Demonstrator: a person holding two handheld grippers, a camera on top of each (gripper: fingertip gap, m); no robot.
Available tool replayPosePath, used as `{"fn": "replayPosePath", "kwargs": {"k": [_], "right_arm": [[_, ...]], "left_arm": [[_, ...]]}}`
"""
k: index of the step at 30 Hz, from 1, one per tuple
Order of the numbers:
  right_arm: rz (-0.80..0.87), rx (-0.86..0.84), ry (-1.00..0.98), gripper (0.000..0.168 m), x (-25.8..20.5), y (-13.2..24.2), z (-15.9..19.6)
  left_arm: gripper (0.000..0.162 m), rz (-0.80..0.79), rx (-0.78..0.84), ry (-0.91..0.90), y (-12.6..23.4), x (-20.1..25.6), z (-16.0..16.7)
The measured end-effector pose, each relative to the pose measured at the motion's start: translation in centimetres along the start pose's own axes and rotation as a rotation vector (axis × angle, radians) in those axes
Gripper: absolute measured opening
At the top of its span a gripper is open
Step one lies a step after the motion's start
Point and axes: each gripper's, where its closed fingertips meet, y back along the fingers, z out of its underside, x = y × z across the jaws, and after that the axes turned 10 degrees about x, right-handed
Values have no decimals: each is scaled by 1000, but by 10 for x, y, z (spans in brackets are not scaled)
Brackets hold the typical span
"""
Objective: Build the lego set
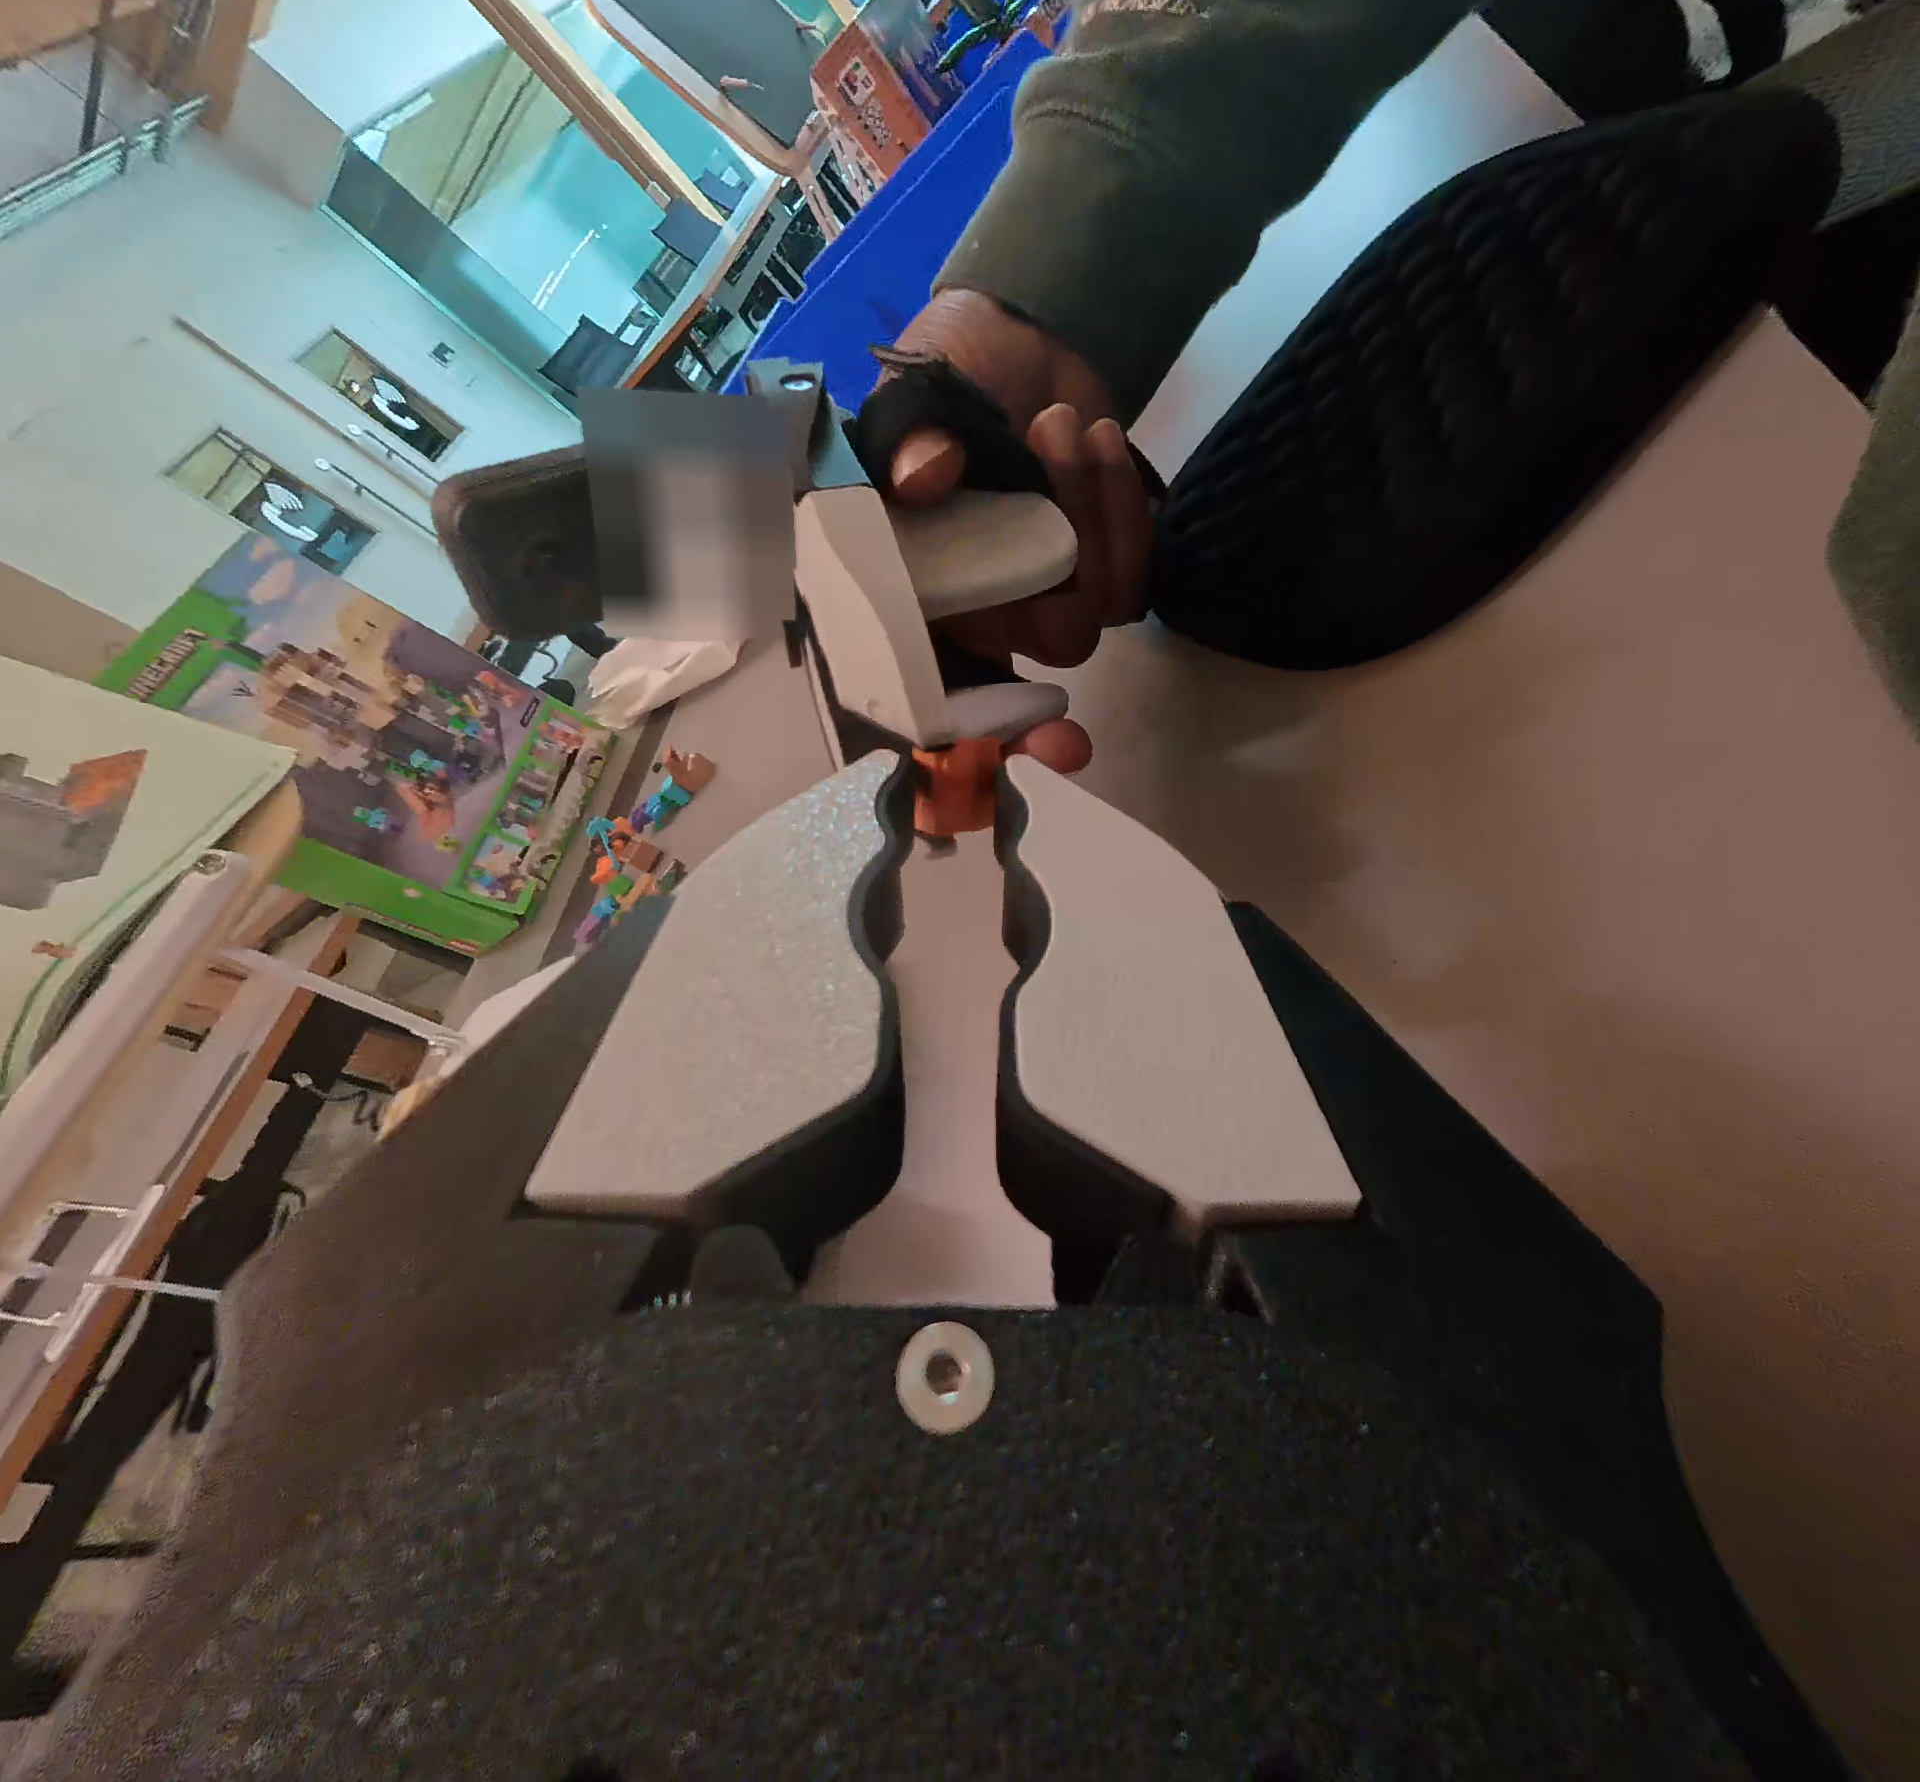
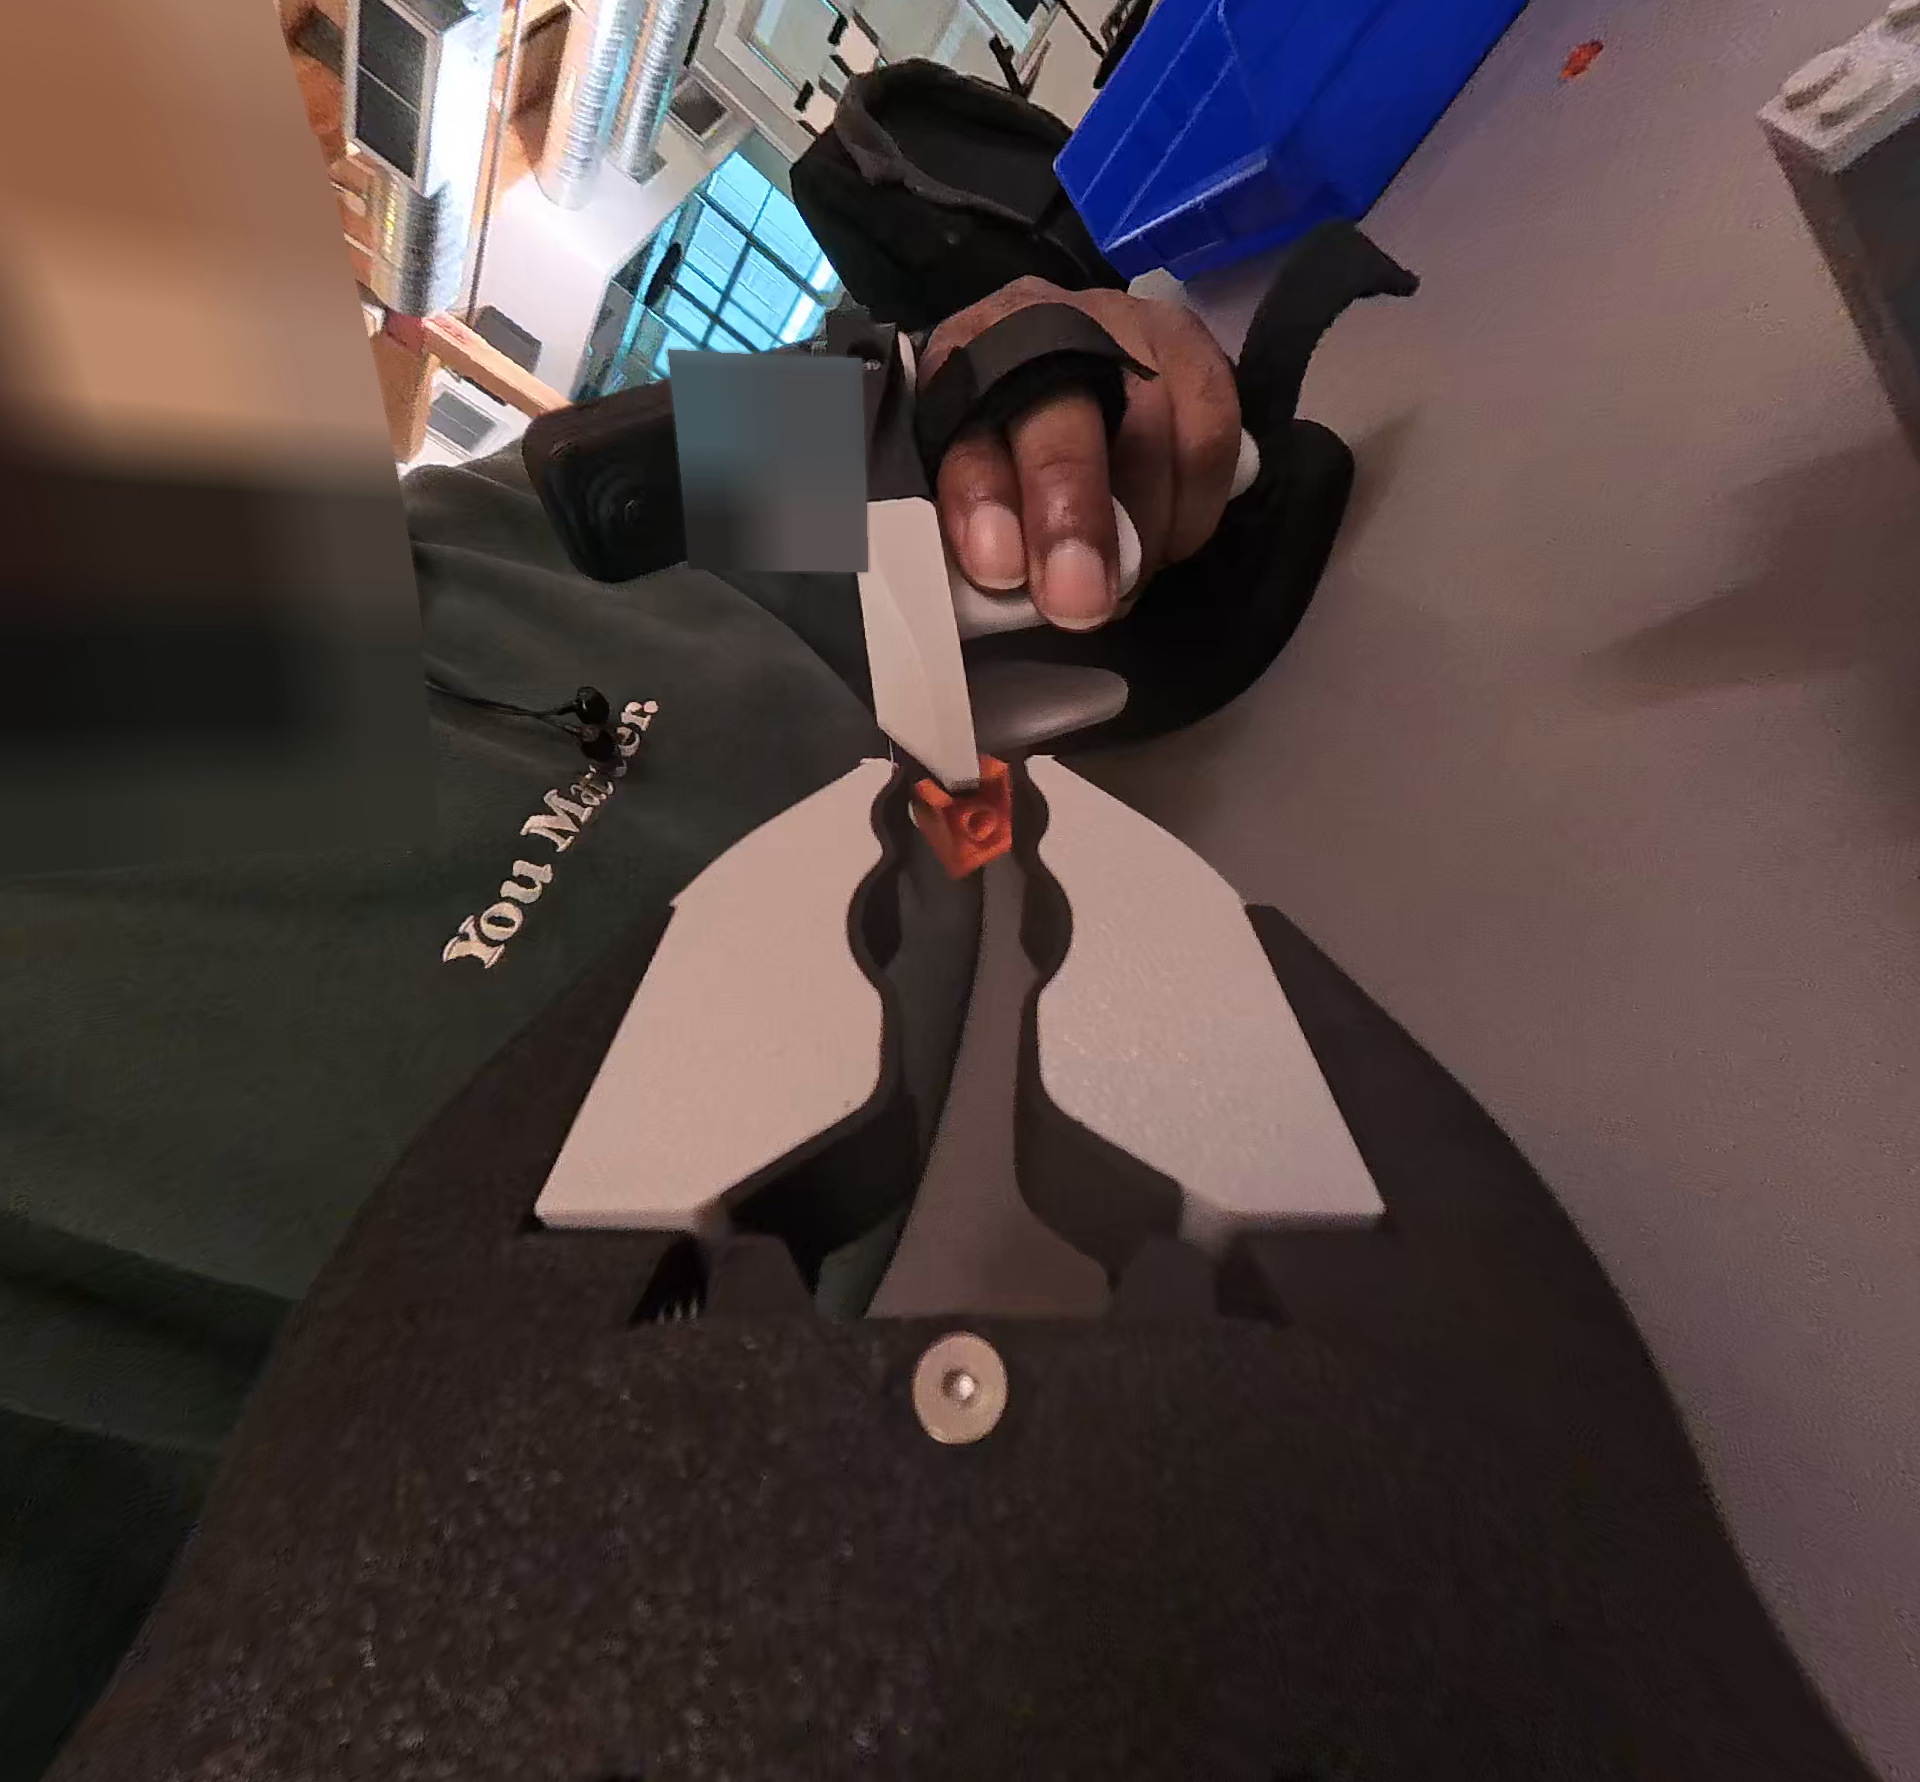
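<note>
At the fingertips, left wrist view: the left gripper (image 1: 948, 802) is nearly closed, pinching a small orange brick (image 1: 948, 797) between its tips.
Opposite gripper, 12 o'clock of the brick: the right gripper (image 1: 982, 730), held by a hand (image 1: 1049, 506), has its white fingers (image 1: 873, 620) meeting the same brick from above.
Counter: grey counter (image 1: 1455, 901) runs from 3 to 6 o'clock; a black padded rest (image 1: 1455, 382) lies on it at 2 o'clock.
Far pieces, 9 o'clock: loose coloured lego pieces (image 1: 634, 859) sit beside a green set box (image 1: 416, 776).
Bin, 12 o'clock: a blue bin (image 1: 894, 215) stands far back.

At the fingertips, right wrist view: the right gripper (image 2: 961, 823) is narrow, its tips closed on the orange brick (image 2: 966, 833), a stud facing the camera.
Opposite gripper, 12 o'clock: one white finger (image 2: 920, 652) of the left gripper presses on the brick's top edge.
Hand: a strapped hand (image 2: 1081, 465) grips the left gripper's handle.
Bin, 1 o'clock: the blue bin (image 2: 1299, 49) stands on the counter (image 2: 1558, 901).
Torso, 9 o'clock: a dark green sweatshirt (image 2: 260, 901) fills the left.
</note>
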Motion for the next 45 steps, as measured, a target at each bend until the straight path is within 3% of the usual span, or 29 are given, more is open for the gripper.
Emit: {"fn": "replayPosePath", "kwargs": {"k": [5,11,14,20,25,29,33,38,45], "right_arm": [[105,83,144,19,4,9,-14],[634,58,889,20,23,34,-27],[829,10,1132,25,26,31,-26],[1048,-49,1420,28,26,22,-28],[1108,-91,1535,17,22,21,-33],[1031,-61,1491,16,17,21,-33],[720,-28,1308,16,6,22,-25],[358,-14,1148,16,-23,17,-19],[229,-68,1179,16,-33,9,-14]], "left_arm": [[13,-50,-22,181,1,-13,8],[13,-92,-72,540,3,-28,25],[13,-91,-89,702,0,-28,29],[13,-97,-83,1015,-8,-31,24],[13,-110,-76,1106,-13,-33,20],[14,-75,-51,1083,-12,-32,15],[23,59,49,1021,-5,-28,-2],[21,208,138,1062,-1,-19,-16],[18,366,286,1272,5,-13,-35]]}}
